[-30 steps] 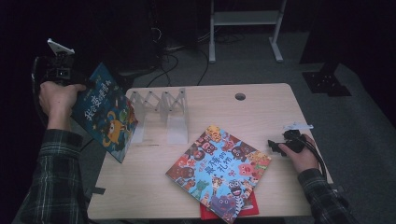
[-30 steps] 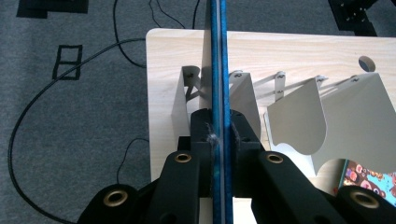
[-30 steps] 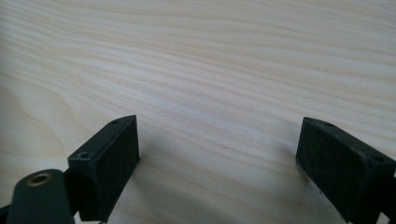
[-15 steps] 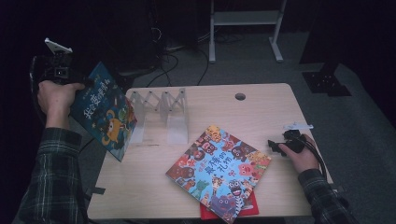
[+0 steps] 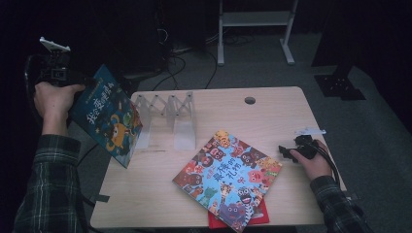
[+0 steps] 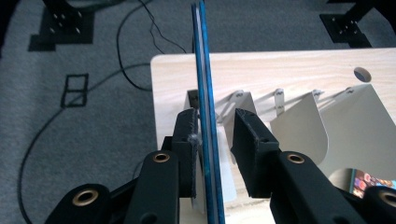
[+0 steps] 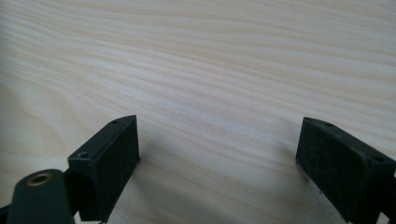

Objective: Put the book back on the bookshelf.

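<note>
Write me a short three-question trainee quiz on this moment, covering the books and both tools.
1. True or false: the right tool is clamped on a book.
2. What lies under the colourful book on the table?
3. In the left gripper view, how does the blue book sit in the left tool? A: squeezed by both pads. B: on edge between the jaws, with a gap on one side. C: flat on the table, outside the jaws.

Key
1. False: its jaws stand open over bare table.
2. A red book, with only its corner showing.
3. B: the jaws have just been opening, with the book between them.
</note>
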Demonstrator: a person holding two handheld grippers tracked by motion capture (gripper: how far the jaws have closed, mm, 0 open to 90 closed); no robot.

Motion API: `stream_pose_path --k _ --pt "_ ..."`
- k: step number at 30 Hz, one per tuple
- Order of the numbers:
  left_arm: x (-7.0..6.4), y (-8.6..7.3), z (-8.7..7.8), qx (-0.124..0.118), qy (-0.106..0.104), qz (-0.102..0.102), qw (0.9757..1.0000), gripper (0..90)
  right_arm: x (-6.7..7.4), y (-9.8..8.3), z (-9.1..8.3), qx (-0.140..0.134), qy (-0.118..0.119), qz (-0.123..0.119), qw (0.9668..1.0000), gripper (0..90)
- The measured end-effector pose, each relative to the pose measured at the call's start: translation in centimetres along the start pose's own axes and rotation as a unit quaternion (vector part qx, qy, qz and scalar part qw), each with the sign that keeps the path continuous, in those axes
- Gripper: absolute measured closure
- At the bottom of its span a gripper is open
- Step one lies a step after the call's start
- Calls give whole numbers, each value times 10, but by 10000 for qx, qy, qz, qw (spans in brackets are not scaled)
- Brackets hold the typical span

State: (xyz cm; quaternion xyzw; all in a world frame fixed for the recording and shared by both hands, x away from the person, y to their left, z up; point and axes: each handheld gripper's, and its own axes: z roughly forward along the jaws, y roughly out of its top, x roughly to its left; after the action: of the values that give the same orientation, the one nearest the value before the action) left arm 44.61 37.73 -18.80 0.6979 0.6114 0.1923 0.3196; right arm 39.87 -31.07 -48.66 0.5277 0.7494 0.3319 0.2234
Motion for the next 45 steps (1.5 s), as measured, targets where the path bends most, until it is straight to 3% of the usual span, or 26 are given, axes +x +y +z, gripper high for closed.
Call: stream_pose_path --k 4,12,19,28,39,41,45 --pt "-2 2 -6 -117 31 135 9998 677 0 0 0 -4 -1 1 10000 121" --pt "-6 4 -16 -433 -40 165 9989 673 0 0 0 -4 -2 2 10000 121" --pt "-12 3 -16 -568 -133 221 9980 651 0 0 0 -7 -3 21 10000 121" --pt "-28 -4 -13 -749 -393 370 9957 615 0 0 0 -3 -3 12 10000 121" --pt "-55 -14 -6 -791 -721 664 9920 557 0 0 0 -6 -5 8 10000 121" --pt "-63 -17 -3 -784 -936 681 9902 550 0 0 0 -7 -4 12 10000 121" --pt "-71 -21 1 -802 -1031 732 9887 538 0 0 0 -3 -3 24 10000 120"
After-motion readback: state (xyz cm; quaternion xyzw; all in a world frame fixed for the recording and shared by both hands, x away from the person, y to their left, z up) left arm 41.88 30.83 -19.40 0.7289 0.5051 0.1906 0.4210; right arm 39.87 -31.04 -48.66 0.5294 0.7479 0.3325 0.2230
